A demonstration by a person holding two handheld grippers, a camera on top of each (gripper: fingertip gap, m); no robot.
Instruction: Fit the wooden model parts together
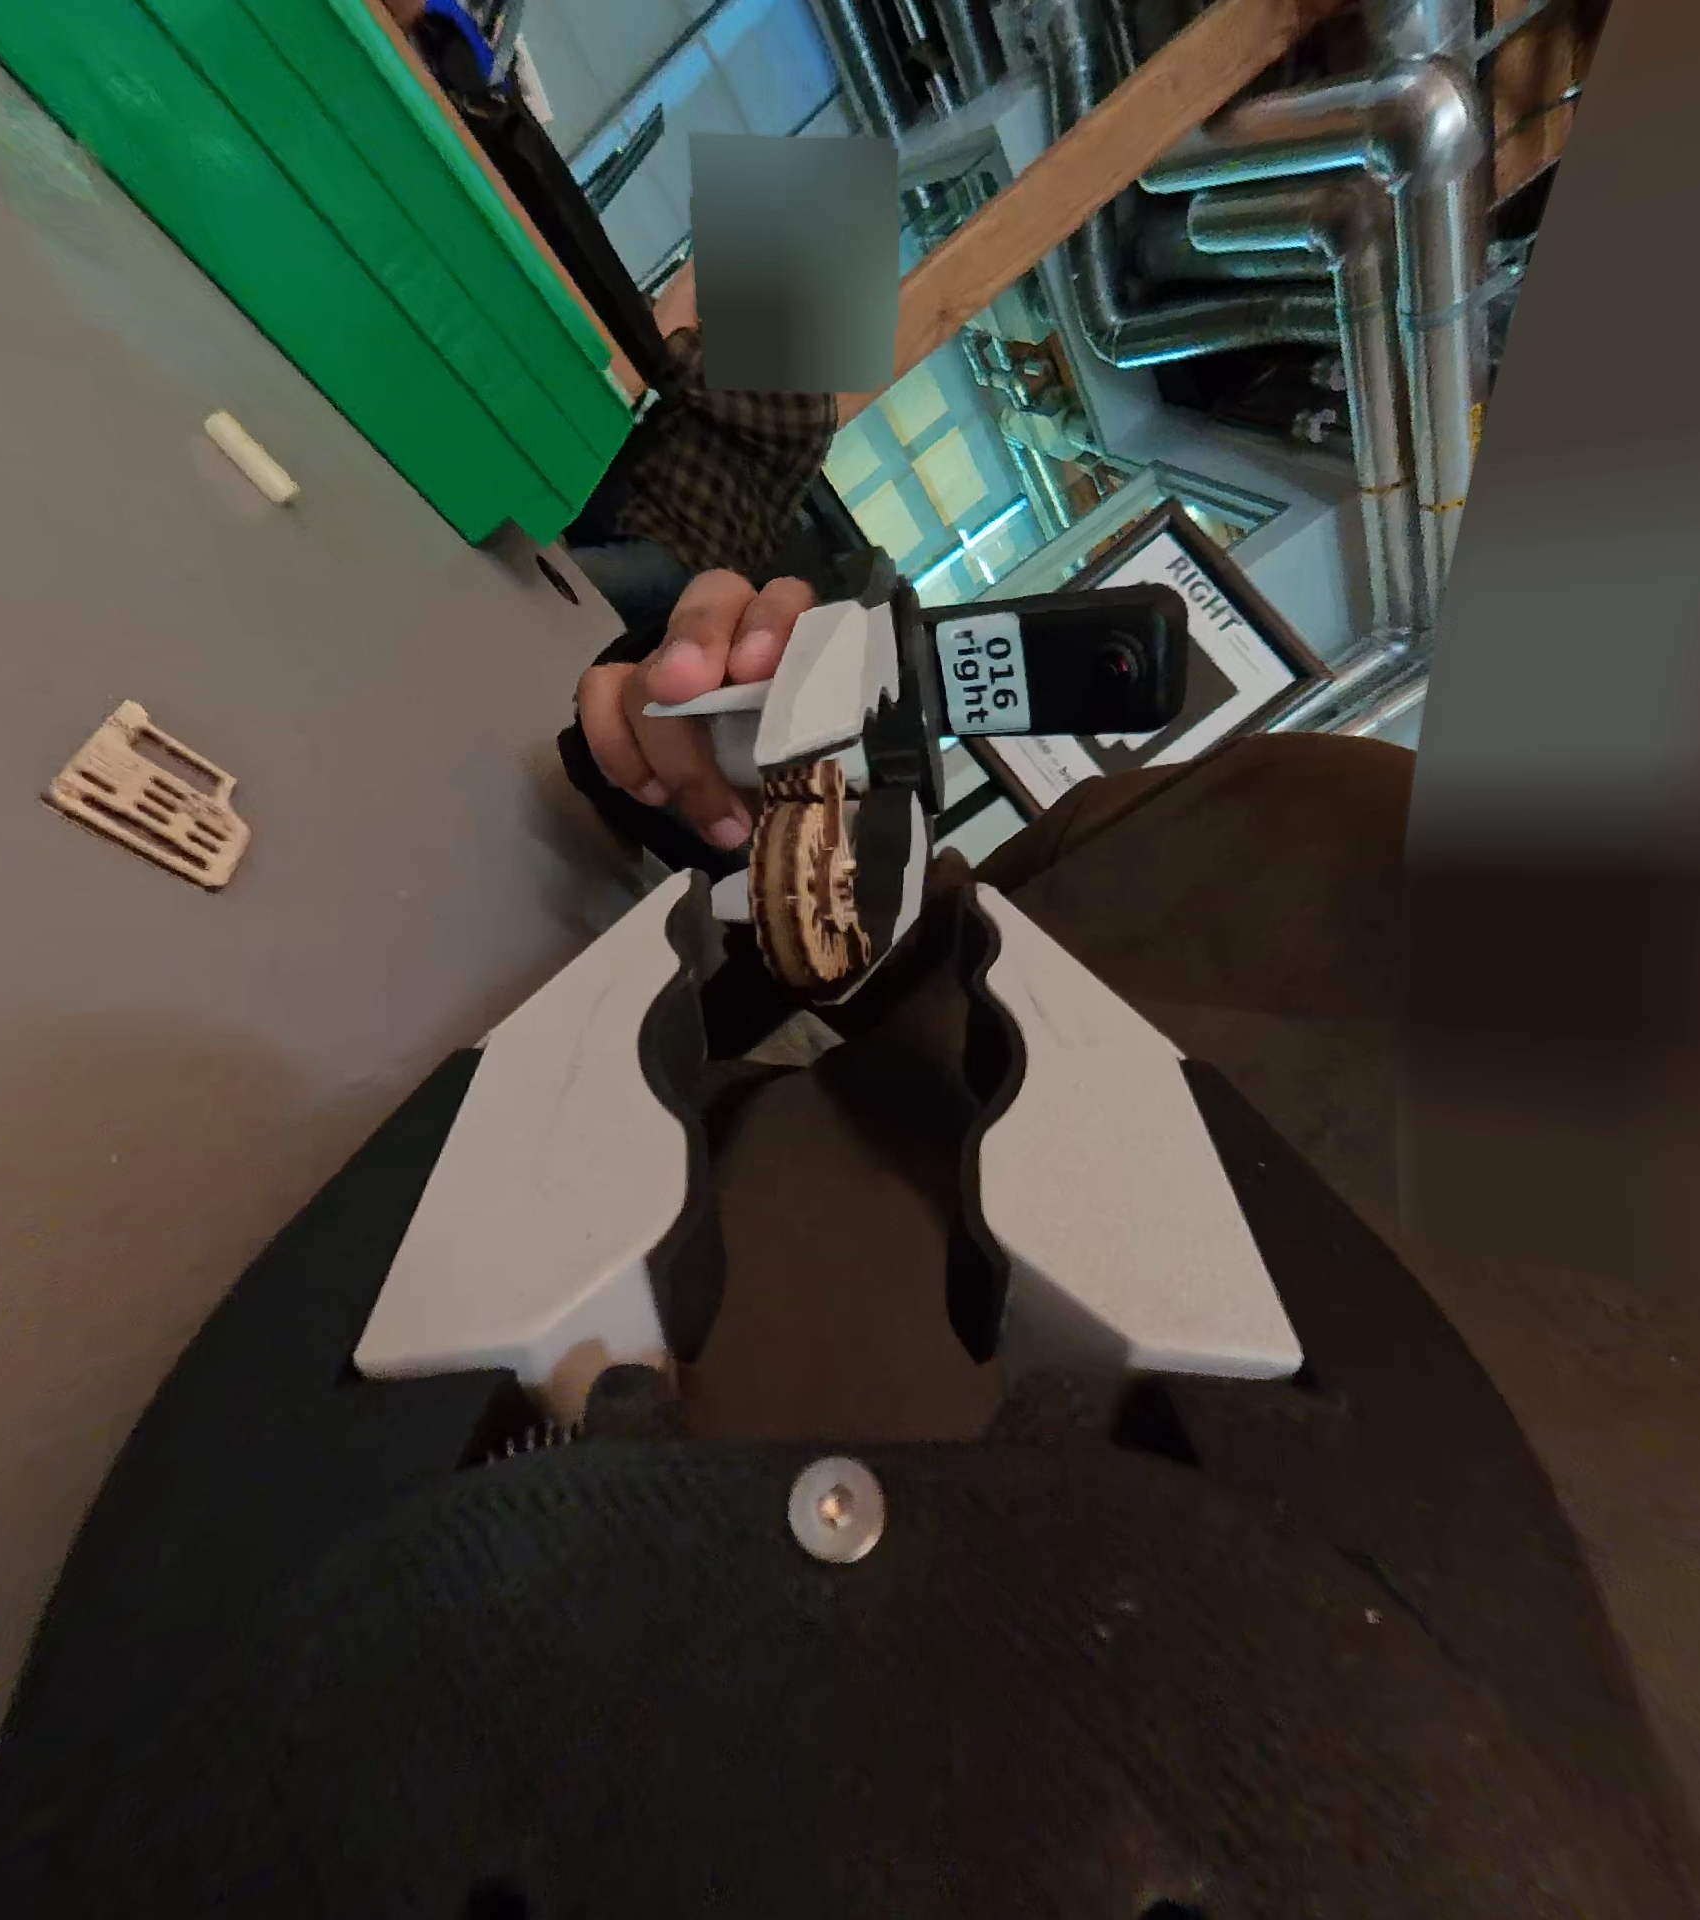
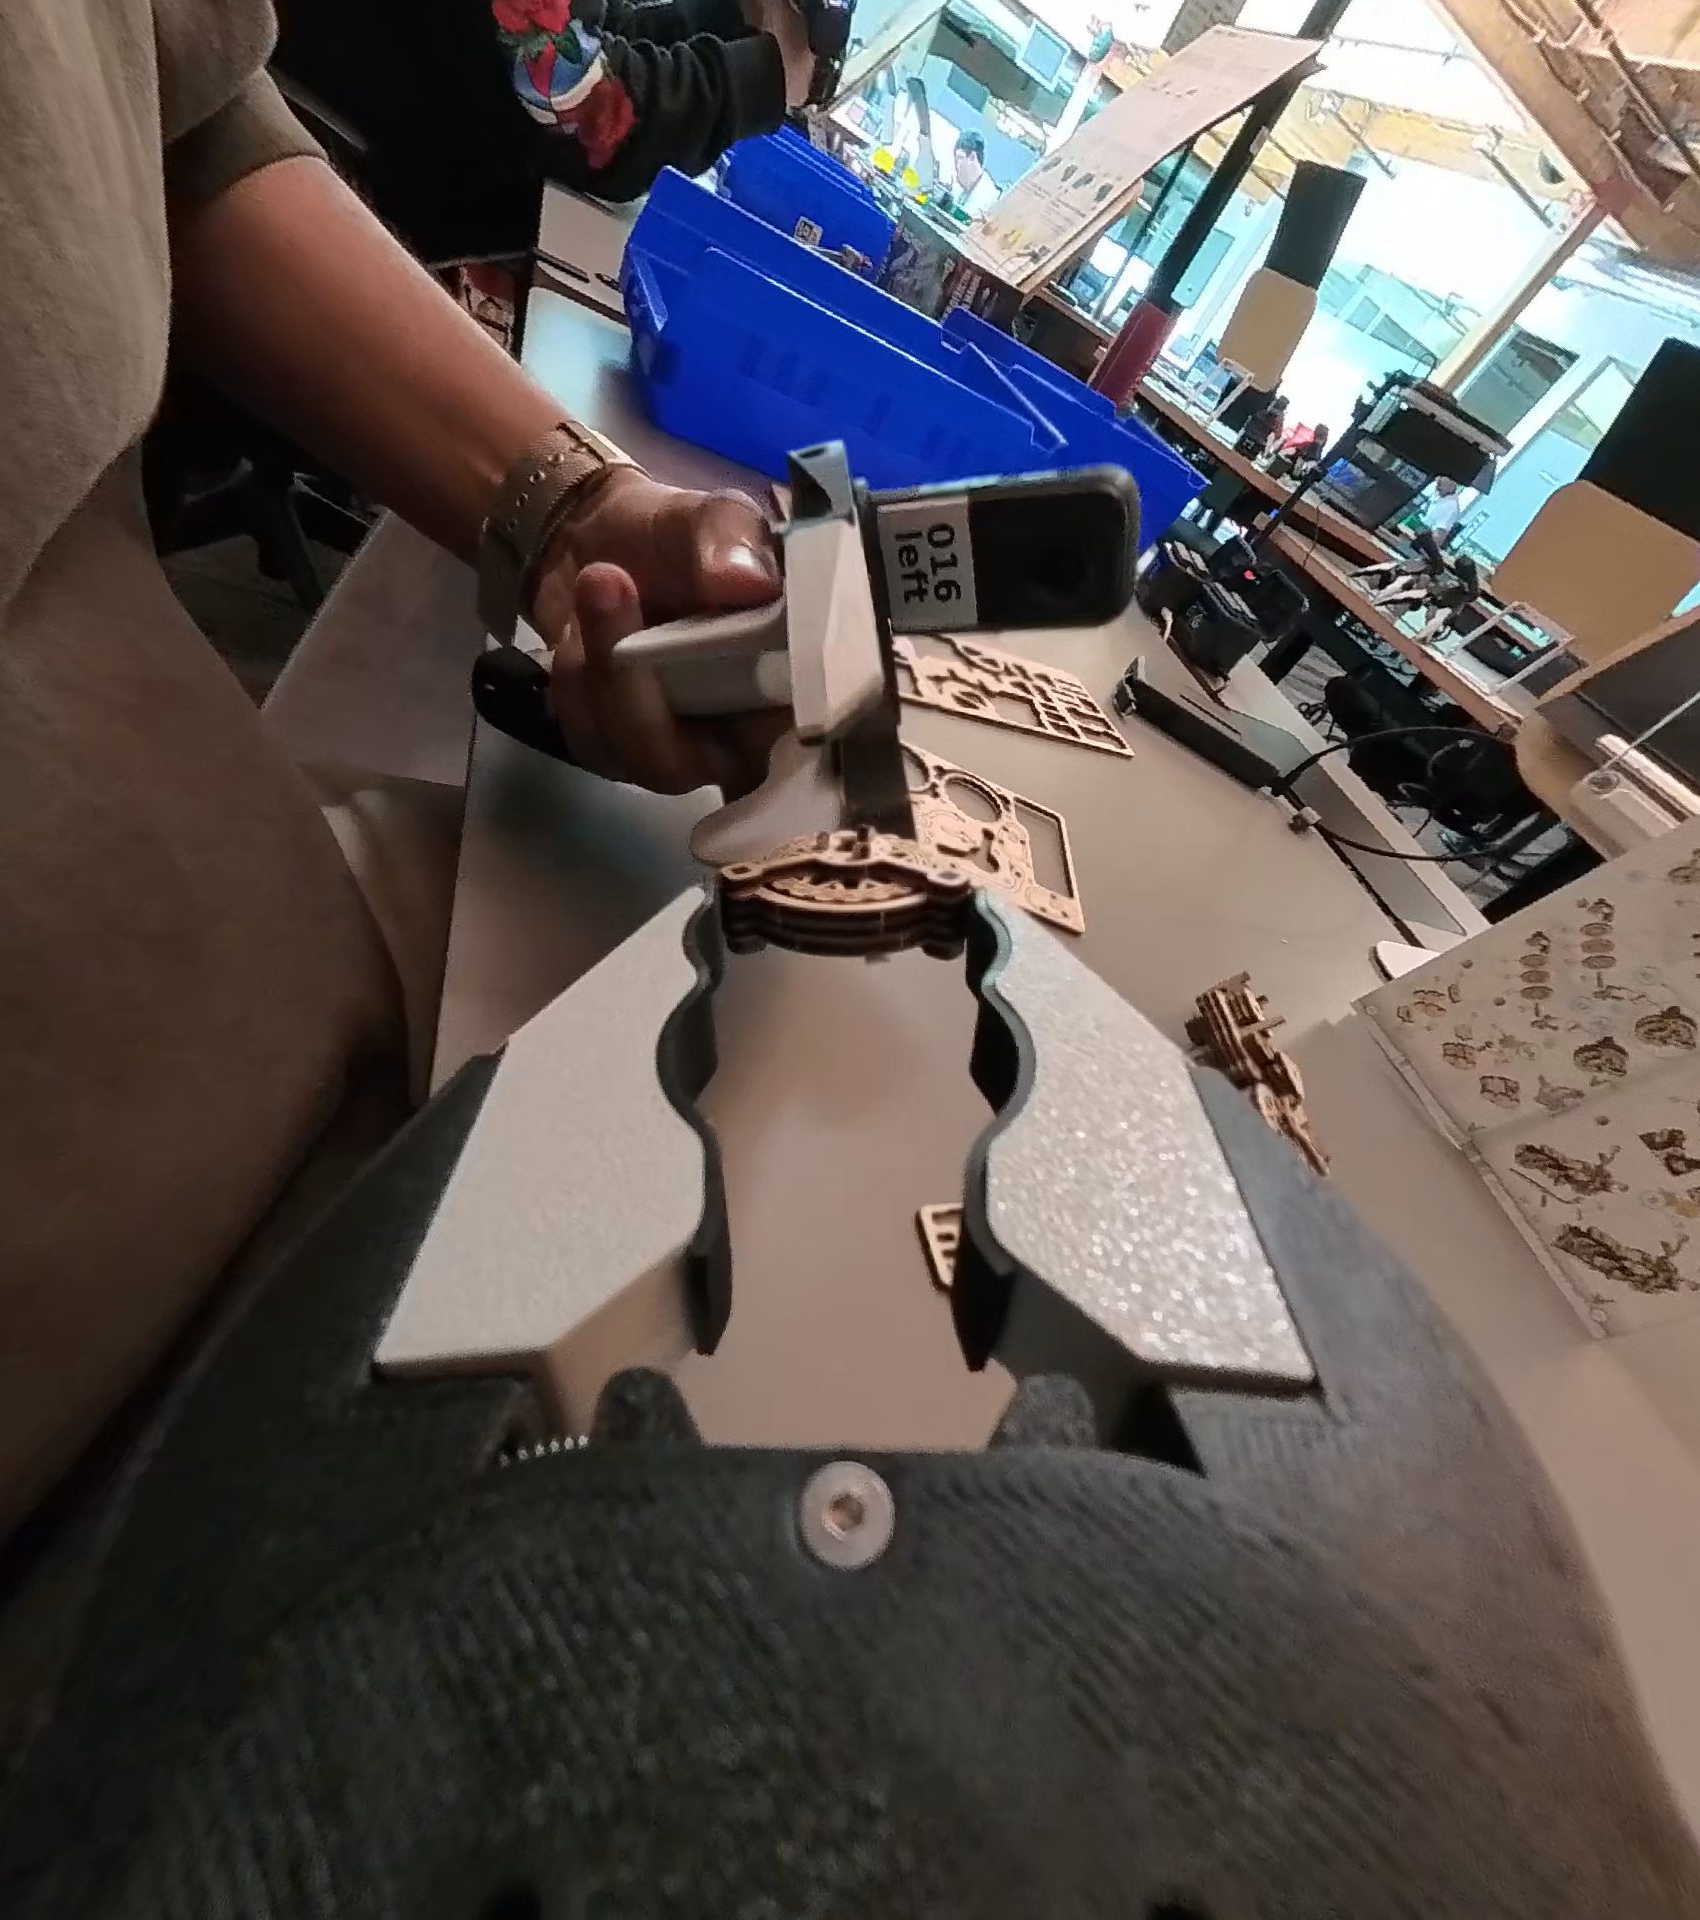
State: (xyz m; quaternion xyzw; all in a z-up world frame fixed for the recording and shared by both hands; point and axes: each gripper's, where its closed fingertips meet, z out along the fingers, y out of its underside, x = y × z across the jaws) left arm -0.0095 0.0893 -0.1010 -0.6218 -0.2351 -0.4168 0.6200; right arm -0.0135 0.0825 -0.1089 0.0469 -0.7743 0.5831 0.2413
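The round layered wooden gear assembly (image 2: 841, 902) is pinched edgewise by the right hand-held gripper (image 2: 841, 935); the left hand-held gripper (image 2: 825, 821), meeting it from above, appears closed on its upper part.

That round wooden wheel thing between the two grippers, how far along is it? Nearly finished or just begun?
Partly done. The wheel is already several layers stacked together. In hand: the right gripper clamps it by the rim, while the left gripper touches its top, seemingly pressing a part in. Left: a small subassembly, a loose grille piece and punched sheets lie on the table.
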